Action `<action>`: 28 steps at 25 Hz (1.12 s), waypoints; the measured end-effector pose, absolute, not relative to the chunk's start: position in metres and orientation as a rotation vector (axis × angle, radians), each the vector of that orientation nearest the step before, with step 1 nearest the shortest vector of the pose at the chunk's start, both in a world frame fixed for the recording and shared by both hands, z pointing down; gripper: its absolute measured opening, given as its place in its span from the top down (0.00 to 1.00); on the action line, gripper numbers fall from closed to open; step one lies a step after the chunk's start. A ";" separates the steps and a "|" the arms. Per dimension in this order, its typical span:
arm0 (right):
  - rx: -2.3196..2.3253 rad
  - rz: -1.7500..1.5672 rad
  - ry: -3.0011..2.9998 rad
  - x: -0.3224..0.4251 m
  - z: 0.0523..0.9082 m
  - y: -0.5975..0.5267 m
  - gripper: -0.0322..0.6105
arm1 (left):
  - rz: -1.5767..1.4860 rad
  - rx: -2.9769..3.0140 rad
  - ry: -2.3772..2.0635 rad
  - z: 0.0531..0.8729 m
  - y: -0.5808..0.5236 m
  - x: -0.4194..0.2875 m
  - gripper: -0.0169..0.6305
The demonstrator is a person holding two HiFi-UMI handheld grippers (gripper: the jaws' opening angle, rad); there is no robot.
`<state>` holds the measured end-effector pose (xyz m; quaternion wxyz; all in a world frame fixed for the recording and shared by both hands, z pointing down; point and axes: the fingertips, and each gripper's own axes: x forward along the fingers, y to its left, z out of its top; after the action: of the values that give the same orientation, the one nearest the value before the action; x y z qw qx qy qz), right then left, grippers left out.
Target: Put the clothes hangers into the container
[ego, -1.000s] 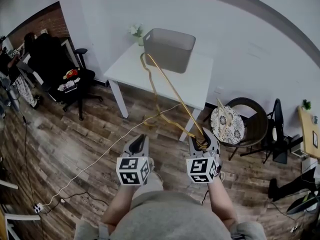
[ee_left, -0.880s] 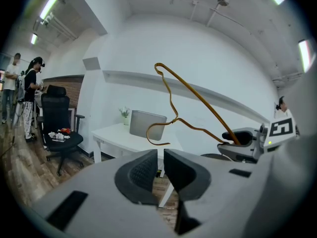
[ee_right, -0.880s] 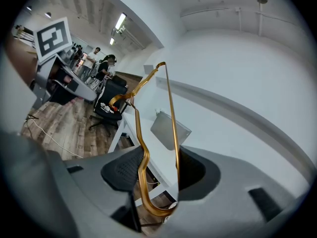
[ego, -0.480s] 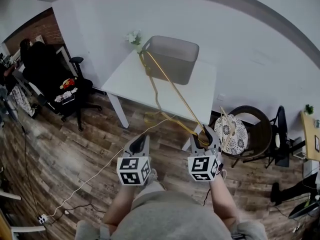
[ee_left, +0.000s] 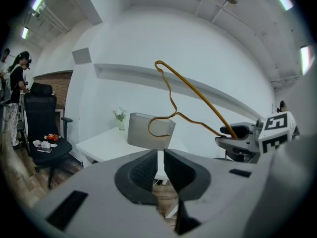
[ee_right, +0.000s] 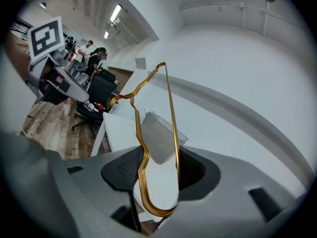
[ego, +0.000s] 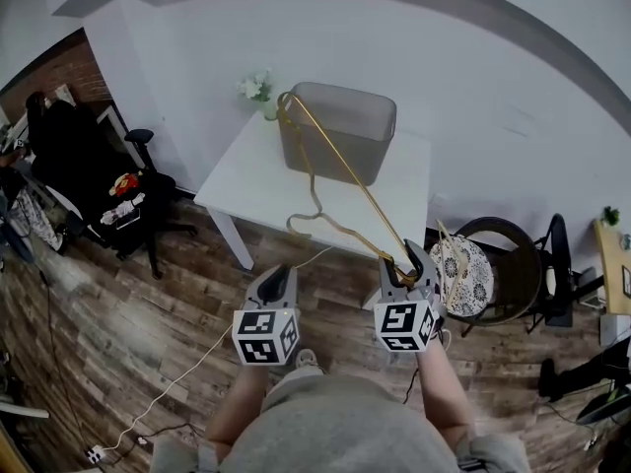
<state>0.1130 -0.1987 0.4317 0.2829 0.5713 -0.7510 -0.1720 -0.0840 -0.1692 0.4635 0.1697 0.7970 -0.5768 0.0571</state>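
My right hand-held gripper (ego: 406, 264) is closed on a gold wire hanger (ego: 345, 170). In the right gripper view the round end of the hanger (ee_right: 171, 123) sits between the two jaws. Both jaws press on the wire, one on each side.

The hanger sticks up and away from me, out toward the bench (ego: 246, 170). It is up in the air and touches nothing but my gripper. Its far tip shows in the head view by the near left corner of the gray bin (ego: 340, 131). Its hook curls down on the left side. The hanger is not in the bin.

The bin stands at the back of the white bench, close to the wall. A small pot of white flowers (ego: 258, 87) stands just beside it, on its left.

My left hand-held gripper (ego: 278, 274) is held low, to the left of the right one. In the left gripper view its jaws are almost together, with only a thin slit. Nothing is between them. That view also shows the hanger (ee_left: 198, 95) high up and the bin (ee_left: 143, 130) behind it.

A round chair with a spotty cushion (ego: 463, 259) stands to the right of the bench. A black chair (ego: 138, 180) stands to the left. A white cord (ego: 197, 348) lies on the wood floor.
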 end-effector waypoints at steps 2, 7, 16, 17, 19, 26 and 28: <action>1.544 -0.462 -2.001 0.111 0.429 -0.215 0.64 | 0.164 2.274 -1.630 0.462 -0.186 -0.088 0.92; 1.570 -0.459 -1.979 0.104 0.426 -0.254 0.64 | 0.165 2.287 -1.614 0.463 -0.226 -0.099 0.92; 1.589 -0.463 -1.945 0.085 0.428 -0.312 0.64 | 0.182 2.300 -1.576 0.471 -0.281 -0.118 0.92; 1.591 -0.464 -1.943 0.083 0.428 -0.319 0.64 | 0.184 2.301 -1.573 0.472 -0.287 -0.120 0.92; 1.595 -0.464 -1.938 0.081 0.428 -0.332 0.64 | 0.186 2.305 -1.569 0.473 -0.299 -0.123 0.92; 1.613 -0.476 -1.914 0.076 0.424 -0.375 0.64 | 0.196 2.313 -1.557 0.475 -0.331 -0.135 0.92; 1.616 -0.481 -1.910 0.075 0.421 -0.388 0.64 | 0.201 2.307 -1.558 0.476 -0.338 -0.138 0.92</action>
<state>0.0748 -0.3877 0.4207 0.2926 0.6065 -0.7169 -0.1805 -0.1378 -0.3381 0.4756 0.1745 0.8139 -0.5496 0.0709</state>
